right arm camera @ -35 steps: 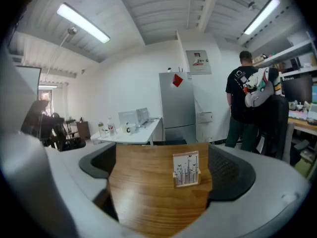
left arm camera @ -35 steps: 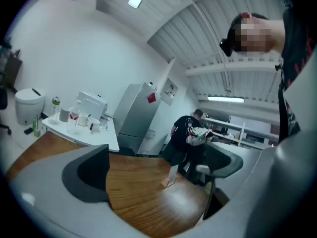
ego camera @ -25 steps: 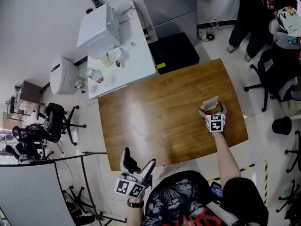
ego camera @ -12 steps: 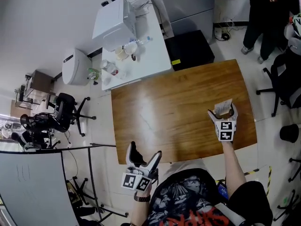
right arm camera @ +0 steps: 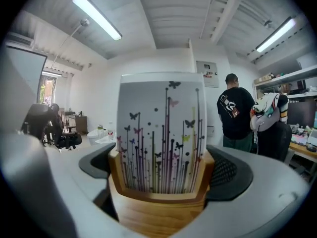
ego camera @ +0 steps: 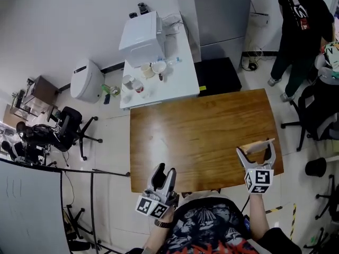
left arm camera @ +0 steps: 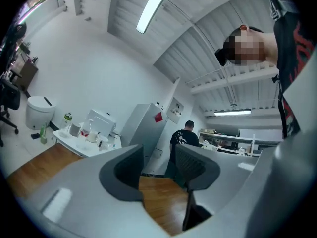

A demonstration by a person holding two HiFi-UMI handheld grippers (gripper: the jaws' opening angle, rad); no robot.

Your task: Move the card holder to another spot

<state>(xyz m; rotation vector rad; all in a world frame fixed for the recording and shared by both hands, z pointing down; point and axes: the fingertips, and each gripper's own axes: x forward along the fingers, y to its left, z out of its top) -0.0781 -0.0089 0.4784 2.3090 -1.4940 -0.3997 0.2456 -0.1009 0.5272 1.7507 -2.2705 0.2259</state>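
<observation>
The card holder [right arm camera: 157, 206] is a small wooden block with a stack of white cards [right arm camera: 161, 128] printed with butterflies and stems. My right gripper [right arm camera: 163, 180] is shut on it, a pad on each side of the wood. In the head view the right gripper [ego camera: 256, 152] holds the card holder [ego camera: 258, 146] over the near right corner of the brown wooden table [ego camera: 201, 126]. My left gripper [ego camera: 164, 174] hangs at the table's near edge, shut and with nothing in it. In the left gripper view the left gripper [left arm camera: 157, 166] points across the table top.
A white side table [ego camera: 177, 81] with cups and a white machine [ego camera: 141, 38] stands beyond the far left corner. A person in black [ego camera: 299, 25] stands at the far right. Office chairs [ego camera: 318, 107] sit right, another chair [ego camera: 66, 128] left, and a black box [ego camera: 218, 75] lies on the floor.
The left jaws have gone from wide open to shut. The right gripper has carried the card holder toward the table's near right corner. The head view has shifted.
</observation>
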